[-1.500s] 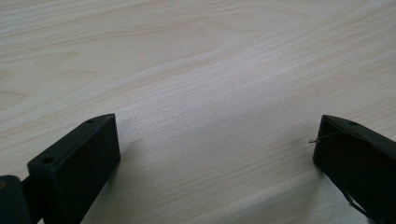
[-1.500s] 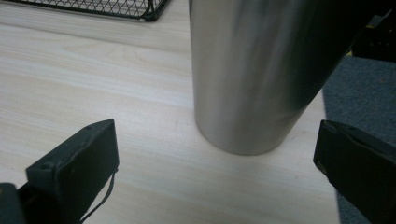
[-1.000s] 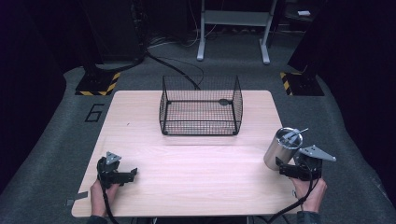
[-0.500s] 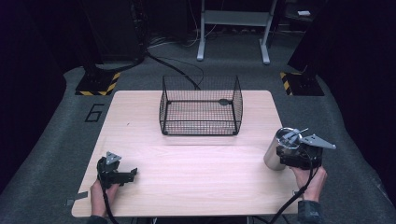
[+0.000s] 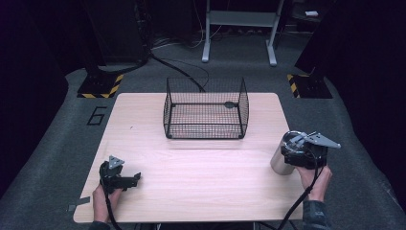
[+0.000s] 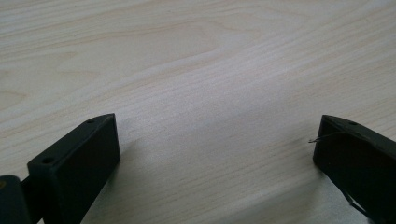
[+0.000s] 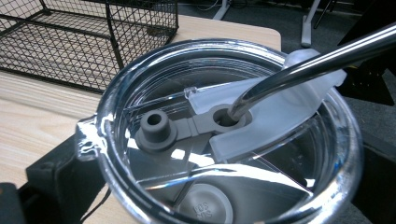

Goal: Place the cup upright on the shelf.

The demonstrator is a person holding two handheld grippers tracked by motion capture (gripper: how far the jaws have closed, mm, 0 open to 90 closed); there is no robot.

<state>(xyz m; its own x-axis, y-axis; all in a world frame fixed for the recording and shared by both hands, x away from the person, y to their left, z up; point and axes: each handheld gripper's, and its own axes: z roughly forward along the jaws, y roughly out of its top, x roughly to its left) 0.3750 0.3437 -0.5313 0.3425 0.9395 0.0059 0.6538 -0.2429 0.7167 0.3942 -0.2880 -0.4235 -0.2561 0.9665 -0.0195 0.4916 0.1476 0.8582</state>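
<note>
High view, floor number "6" (image 5: 97, 115), right gripper (image 5: 302, 154) jaws clasping steel tumbler (image 5: 283, 160), left gripper (image 5: 125, 179) jaws wide.

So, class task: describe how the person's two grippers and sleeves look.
Both the left gripper and the right gripper are black, each topped by a grey three-cornered plate and trailing a black cable. The left gripper view shows blocky black jaws with small holes. A dark sleeve covers the right forearm.

Your wire basket (image 5: 206, 111) sits on the table (image 5: 201, 167) toward twelve o'clock. The tumbler (image 5: 283, 154) stands at four o'clock, near the table's edge, with a straw (image 7: 303, 63) in its lid (image 7: 224, 140). The left gripper (image 5: 125, 180) rests at eight o'clock.
</note>
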